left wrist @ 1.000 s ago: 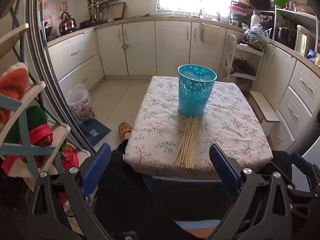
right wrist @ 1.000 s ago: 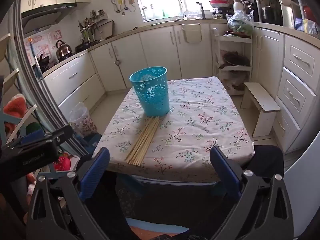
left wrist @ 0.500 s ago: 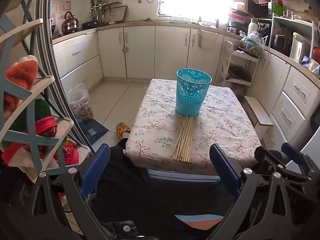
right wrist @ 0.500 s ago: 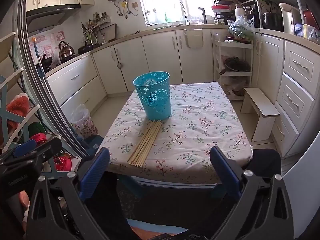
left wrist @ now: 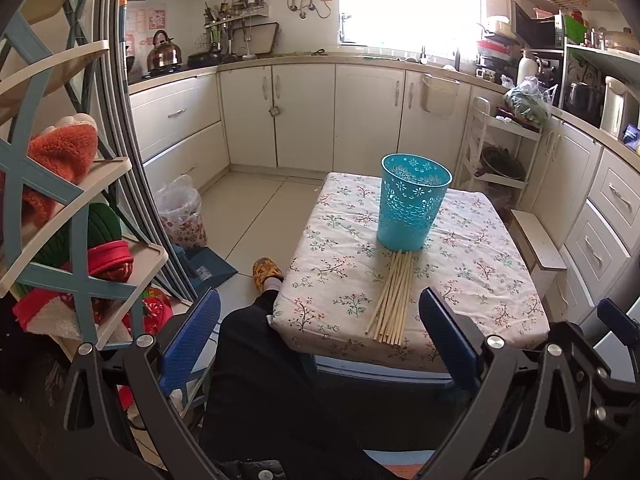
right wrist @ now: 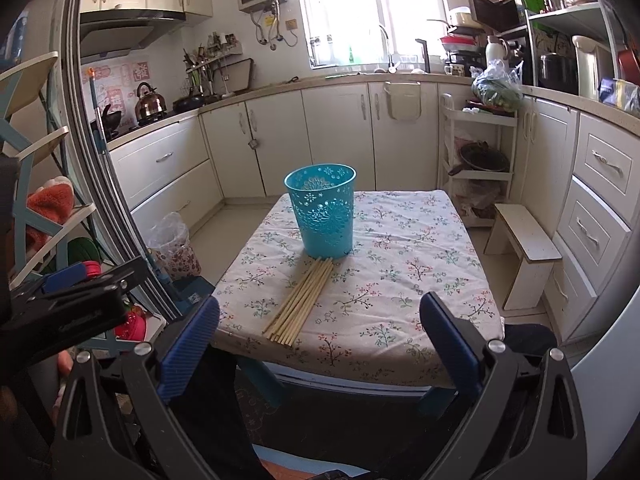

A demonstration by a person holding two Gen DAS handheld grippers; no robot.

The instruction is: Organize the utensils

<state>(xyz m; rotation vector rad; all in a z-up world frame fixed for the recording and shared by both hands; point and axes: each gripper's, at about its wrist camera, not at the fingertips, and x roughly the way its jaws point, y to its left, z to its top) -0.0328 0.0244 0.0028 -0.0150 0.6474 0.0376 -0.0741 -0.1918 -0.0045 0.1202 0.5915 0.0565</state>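
Observation:
A bundle of several pale wooden chopsticks (left wrist: 391, 297) lies flat on a small table with a floral cloth (left wrist: 472, 276), its far ends touching the foot of an upright teal perforated basket (left wrist: 412, 207). The chopsticks (right wrist: 301, 303), basket (right wrist: 323, 210) and table (right wrist: 416, 280) also show in the right wrist view. My left gripper (left wrist: 319, 339) is open and empty, held short of the table's near edge. My right gripper (right wrist: 318, 344) is open and empty, also before the near edge.
A blue-and-cream shelf rack (left wrist: 52, 216) with knitted items stands close on the left. A person's dark-clad leg and yellow slipper (left wrist: 264, 273) are beside the table. A low wooden stool (right wrist: 524, 248) stands right of the table. Kitchen cabinets (left wrist: 304, 116) line the walls.
Both grippers have pulled back and tilted up, so the table and basket sit lower and smaller in view. Both stay open. The chopsticks and basket have not moved.

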